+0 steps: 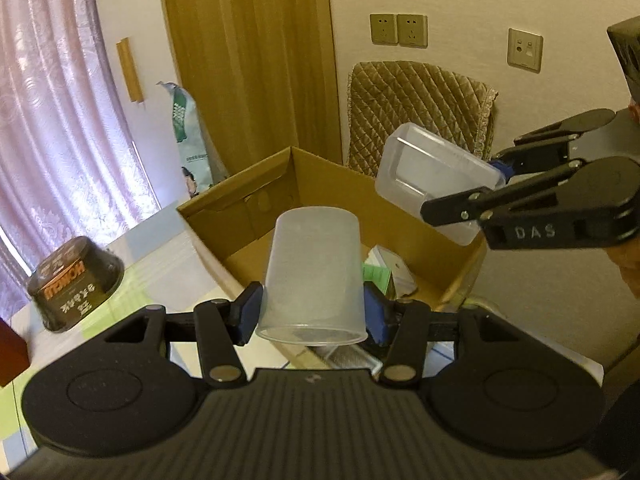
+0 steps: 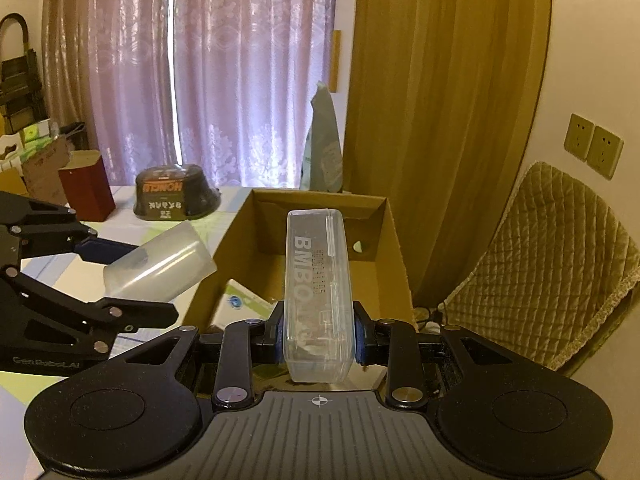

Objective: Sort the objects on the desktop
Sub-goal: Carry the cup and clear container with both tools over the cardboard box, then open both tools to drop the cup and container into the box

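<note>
The left tongs (image 1: 312, 314) are closed on a translucent plastic cup (image 1: 314, 272), with the blue pads pressing its two sides near the rim. The cup is held in the air, its open mouth turned toward the camera and its bottom pointing forward. Just ahead of it and below stands an open cardboard box (image 1: 320, 184) on the worktop (image 1: 160, 276).

The right tongs (image 2: 319, 338) are closed on a clear plastic case (image 2: 318, 288) with the letters "BMBO" on its side. The pads hold the case by its two long faces, and it stands out forward, over the inside of the same box. In the left wrist view this case hangs over the right wall of the box, well apart from the cup.

Inside the box, under both tongs, lie some small white and green packages (image 1: 386, 276). To the left of the left tongs, a dark bowl-shaped package (image 1: 74, 282) rests upside down on the worktop.
</note>
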The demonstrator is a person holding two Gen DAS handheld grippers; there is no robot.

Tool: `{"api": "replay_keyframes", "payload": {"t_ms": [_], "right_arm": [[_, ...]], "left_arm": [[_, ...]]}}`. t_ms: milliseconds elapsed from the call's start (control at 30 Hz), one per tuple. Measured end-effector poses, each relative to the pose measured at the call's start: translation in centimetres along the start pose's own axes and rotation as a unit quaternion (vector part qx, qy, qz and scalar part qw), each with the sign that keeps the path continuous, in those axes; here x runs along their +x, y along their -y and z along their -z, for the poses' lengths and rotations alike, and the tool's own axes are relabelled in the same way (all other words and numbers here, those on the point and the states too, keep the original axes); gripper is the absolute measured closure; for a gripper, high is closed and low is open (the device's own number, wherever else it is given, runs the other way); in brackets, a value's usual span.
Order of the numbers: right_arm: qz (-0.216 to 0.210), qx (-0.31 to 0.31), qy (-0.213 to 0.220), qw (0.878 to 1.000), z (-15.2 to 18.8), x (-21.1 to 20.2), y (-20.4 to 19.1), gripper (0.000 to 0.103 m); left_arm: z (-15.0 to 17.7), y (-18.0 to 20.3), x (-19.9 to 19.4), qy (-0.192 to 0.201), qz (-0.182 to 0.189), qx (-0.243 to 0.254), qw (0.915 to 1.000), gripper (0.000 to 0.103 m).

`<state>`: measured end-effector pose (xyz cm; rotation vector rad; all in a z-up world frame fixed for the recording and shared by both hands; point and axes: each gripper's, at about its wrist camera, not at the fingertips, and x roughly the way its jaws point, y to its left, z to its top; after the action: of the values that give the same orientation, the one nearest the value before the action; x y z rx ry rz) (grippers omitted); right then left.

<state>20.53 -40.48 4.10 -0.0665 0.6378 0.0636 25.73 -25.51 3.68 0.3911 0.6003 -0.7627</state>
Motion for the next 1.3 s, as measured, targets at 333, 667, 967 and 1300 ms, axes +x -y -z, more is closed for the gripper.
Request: {"api": "replay_keyframes", "payload": {"t_ms": [333,667,967,1300], "right_arm": [[0.005,0.004,-0.009,1.0,-0.1,1.9,1.4,0.073],[0.006,0.007,-0.015,1.0,-0.3,3.3,2.2,0.073],[0.003,0.015,-0.021,1.0,-0.2,4.5,2.9,0.073],[0.001,0.018,-0.026,0.999,0.0,5.4,3.3,0.073]], "left_arm": [[-0.2,0.0,2.6,-0.01,0.005,0.0,0.9999,0.055],[-0.9,-0.7,3.9,-0.011,0.004,0.002,0.9999,0.055],[-2.0,-1.8,5.3,-0.015,0.008,0.0,0.9999,0.055],[-2.4,-1.3,6.8,-0.023,0.015,0.009,0.9996,0.055]]}}
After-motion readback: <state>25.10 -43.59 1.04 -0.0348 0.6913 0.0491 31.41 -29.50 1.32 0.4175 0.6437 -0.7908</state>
